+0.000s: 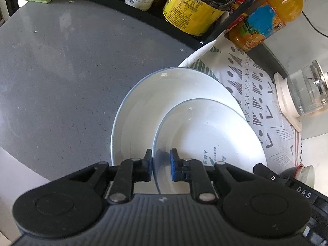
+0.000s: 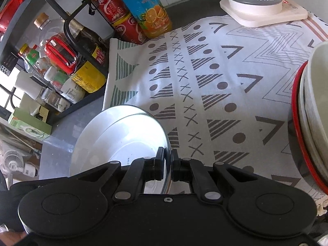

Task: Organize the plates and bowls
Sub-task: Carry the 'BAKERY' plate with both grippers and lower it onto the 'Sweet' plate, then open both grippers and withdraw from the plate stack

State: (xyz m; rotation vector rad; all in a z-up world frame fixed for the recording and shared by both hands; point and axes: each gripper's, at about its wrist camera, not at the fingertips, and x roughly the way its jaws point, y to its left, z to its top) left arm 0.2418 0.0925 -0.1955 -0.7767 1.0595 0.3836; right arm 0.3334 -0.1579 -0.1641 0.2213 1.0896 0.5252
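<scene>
A small white bowl [image 1: 205, 135] with grey lettering inside sits nested in a larger white bowl [image 1: 143, 106]; both rest where the grey counter [image 1: 61, 82] meets a patterned cloth [image 1: 246, 82]. My left gripper [image 1: 162, 164] straddles the small bowl's near rim. Its left pad lies against the outside and its blue right pad [image 1: 173, 165] stands slightly off the inner wall, so it is open. In the right wrist view my right gripper [image 2: 168, 164] is shut on the right rim of the large bowl [image 2: 90, 137], with the small bowl [image 2: 133, 135] inside it.
A wire rack of bottles and jars [image 1: 190, 6] lines the counter's far edge, beside an orange juice bottle [image 2: 147, 10]. A glass kettle on its white base [image 2: 260, 4] stands on the cloth's far side. A red-rimmed dark bowl stacked with pale bowls [image 2: 307, 123] stands at the right.
</scene>
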